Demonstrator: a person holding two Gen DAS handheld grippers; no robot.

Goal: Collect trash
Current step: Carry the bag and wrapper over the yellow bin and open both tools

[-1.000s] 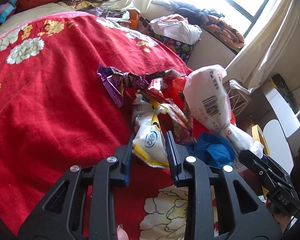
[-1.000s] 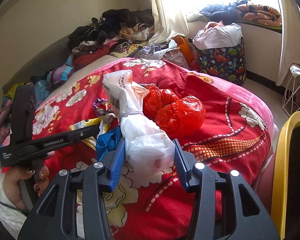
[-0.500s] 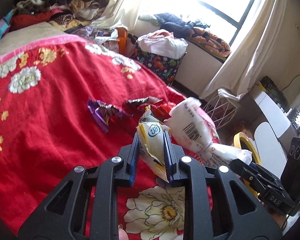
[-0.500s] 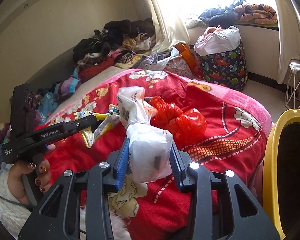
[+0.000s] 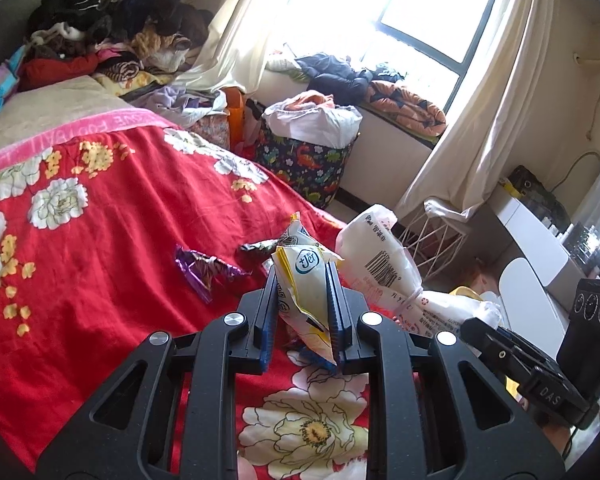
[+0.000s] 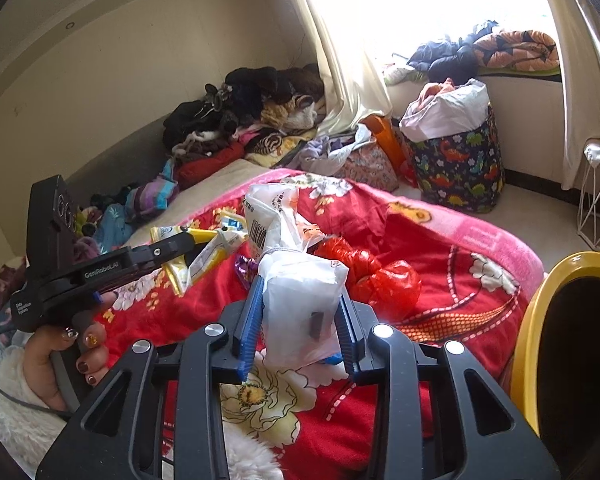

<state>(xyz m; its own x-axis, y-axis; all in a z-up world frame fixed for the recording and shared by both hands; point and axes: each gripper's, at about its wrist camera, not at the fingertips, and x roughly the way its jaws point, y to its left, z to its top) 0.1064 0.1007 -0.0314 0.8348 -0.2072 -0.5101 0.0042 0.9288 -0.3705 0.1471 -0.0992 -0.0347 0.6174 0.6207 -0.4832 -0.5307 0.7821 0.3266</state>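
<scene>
A yellow-and-white snack wrapper (image 5: 304, 292) is pinched between the narrow jaws of the left gripper (image 5: 303, 320), raised above the red floral blanket (image 5: 100, 248). A tied white plastic bag (image 6: 300, 300) is squeezed by the closing jaws of the right gripper (image 6: 298, 330). Farther off, a purple wrapper (image 5: 204, 270) and a red plastic bag (image 6: 375, 278) are left lying on the blanket.

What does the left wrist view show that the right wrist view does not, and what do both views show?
Only the left wrist view shows the white desk.

Only the right wrist view shows the red plastic bag on the blanket and the hand holding the left gripper.

Both show the yellow wrapper in the left gripper, the tied white bag in the closing right gripper, and the purple wrapper.
</scene>
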